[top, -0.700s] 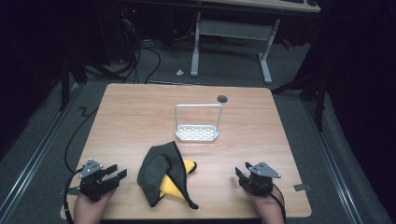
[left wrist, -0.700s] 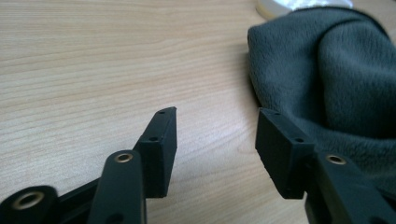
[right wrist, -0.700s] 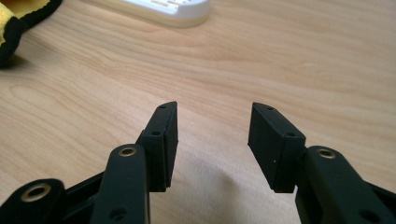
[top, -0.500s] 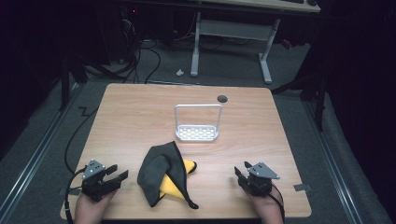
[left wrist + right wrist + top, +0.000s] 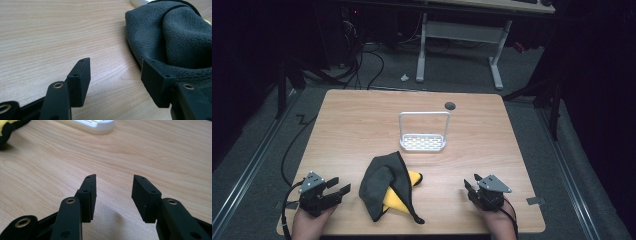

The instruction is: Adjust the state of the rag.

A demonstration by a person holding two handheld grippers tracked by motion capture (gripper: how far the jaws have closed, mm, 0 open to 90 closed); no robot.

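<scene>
High view – cloth: dark grey fleece cloth (image 5: 384, 187) lies crumpled at the near middle of the table (image 5: 362, 130), draped over a yellow thing (image 5: 398, 200) that peeks out at its right and lower edge.
High view – rack: small white rack (image 5: 423, 135) with a wire hoop stands beyond the cloth, apart from it.
High view – left gripper (image 5: 337, 189): rests near the table's near-left corner, jaws apart and empty, aimed toward the cloth, close to it but not touching.
High view – right gripper (image 5: 470, 184): near the near-right edge, well apart from the cloth, jaws apart, nothing in them.

Left gripper view – jaws: wide, bare wood between the pads; the far-side pad overlaps the fleece edge in this view, contact cannot be told.
Left gripper view – cloth (image 5: 172, 37): thick folded hem just ahead and to one side.

Right gripper view – jaws: parted, empty, over bare wood.
Right gripper view – surroundings: rack base (image 5: 92, 125) ahead, black-and-yellow tip (image 5: 8, 127) at the top left corner.

Step, judged: reaching in to take the cloth.
To do it well: slide the left gripper in low so one pad goes under the hem; pinch a single fold, not the bulk.
Risk: dragging the yellow thing along; lift slowly, bring the right gripper to a second edge.
</scene>
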